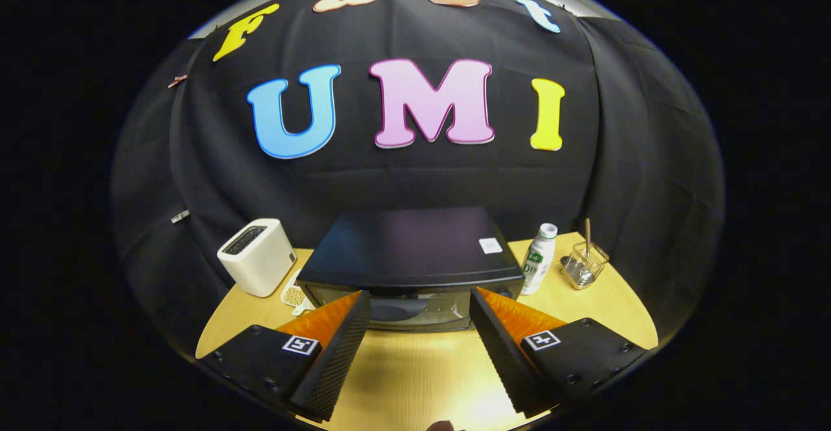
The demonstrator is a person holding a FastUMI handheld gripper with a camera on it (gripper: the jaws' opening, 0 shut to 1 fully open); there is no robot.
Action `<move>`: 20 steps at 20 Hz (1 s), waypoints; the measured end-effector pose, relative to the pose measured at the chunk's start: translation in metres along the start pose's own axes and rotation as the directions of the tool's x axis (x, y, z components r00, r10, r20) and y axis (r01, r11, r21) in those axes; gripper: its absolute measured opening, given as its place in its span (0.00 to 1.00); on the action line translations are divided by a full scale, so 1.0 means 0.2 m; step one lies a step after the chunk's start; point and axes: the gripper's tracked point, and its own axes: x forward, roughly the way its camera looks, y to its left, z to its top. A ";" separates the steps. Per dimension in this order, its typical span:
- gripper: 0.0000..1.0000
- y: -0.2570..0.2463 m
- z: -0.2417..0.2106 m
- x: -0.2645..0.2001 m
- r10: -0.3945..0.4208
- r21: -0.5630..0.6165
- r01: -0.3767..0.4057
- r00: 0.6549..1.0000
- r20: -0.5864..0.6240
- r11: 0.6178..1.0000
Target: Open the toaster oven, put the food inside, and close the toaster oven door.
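A black toaster oven [412,249] stands on the wooden table [415,372], seen from above and in front. Its glass door [415,311] is upright and shut, partly hidden by my fingers. My gripper [421,304] is open and holds nothing, its fingertips spread wide just in front of the door, one at each side of it. A small pale dish of food [293,296] lies on the table by the oven's left front corner, just beyond my left finger.
A white pop-up toaster [258,265] stands left of the oven. Right of the oven are a white bottle with a green label [539,259] and a small wire basket [584,265] holding utensils. Black cloth walls close in behind the table.
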 end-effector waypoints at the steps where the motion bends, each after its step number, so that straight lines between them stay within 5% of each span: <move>1: 0.99 -0.02 0.06 -0.05 0.008 0.003 -0.008 1.000 0.026 1.000; 9: 0.98 -0.24 0.43 -0.44 -0.006 0.037 -0.001 0.980 0.198 0.999; 20: 0.98 -0.34 0.67 -0.81 0.000 0.020 -0.007 0.948 0.319 1.000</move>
